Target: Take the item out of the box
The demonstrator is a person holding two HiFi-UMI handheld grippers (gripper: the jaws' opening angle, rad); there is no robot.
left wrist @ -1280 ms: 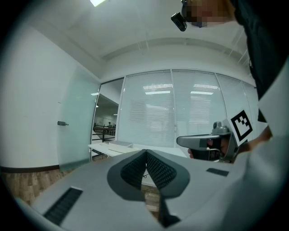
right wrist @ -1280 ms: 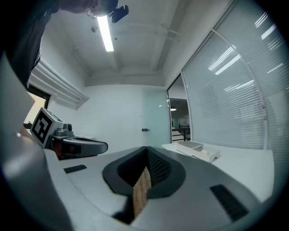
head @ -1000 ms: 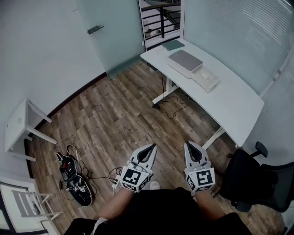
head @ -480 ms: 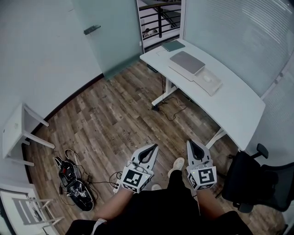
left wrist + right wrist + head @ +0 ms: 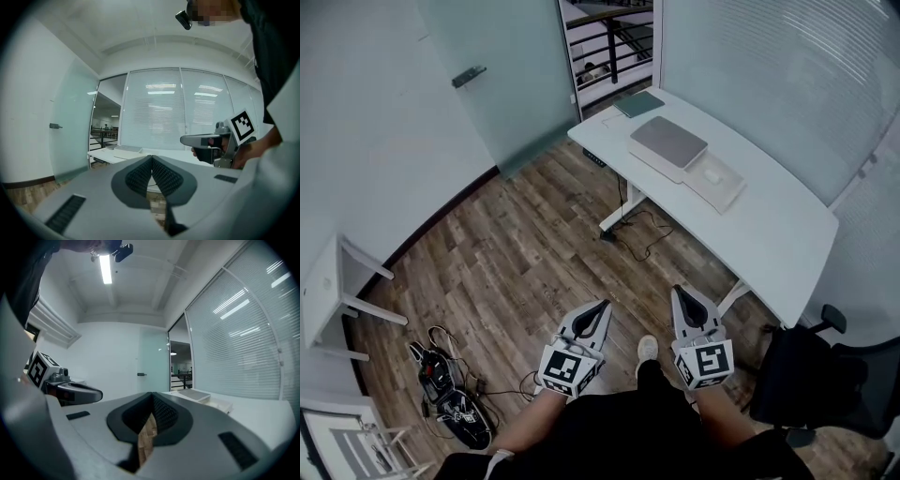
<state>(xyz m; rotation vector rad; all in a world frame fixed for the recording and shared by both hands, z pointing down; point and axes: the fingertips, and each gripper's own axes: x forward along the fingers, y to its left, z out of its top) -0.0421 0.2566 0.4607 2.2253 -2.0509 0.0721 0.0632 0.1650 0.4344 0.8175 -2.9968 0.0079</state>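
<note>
On the white desk lies a flat grey box, and beside it a shallow white box with a small pale item in it. Both grippers hang low in the head view, over the wooden floor and well short of the desk. My left gripper is shut and empty; its pads meet at the tip. My right gripper is also shut with nothing in it. The right gripper view shows the grey box and the white box far ahead on the desk.
A black office chair stands at the right, beside the desk's near end. Cables and a dark device lie on the floor at the left. A small white table stands by the left wall. A green notebook lies at the desk's far end.
The person has stepped forward, and a shoe now shows between the grippers. The desk has shifted left in the head view. Both grippers stay shut and side by side.
</note>
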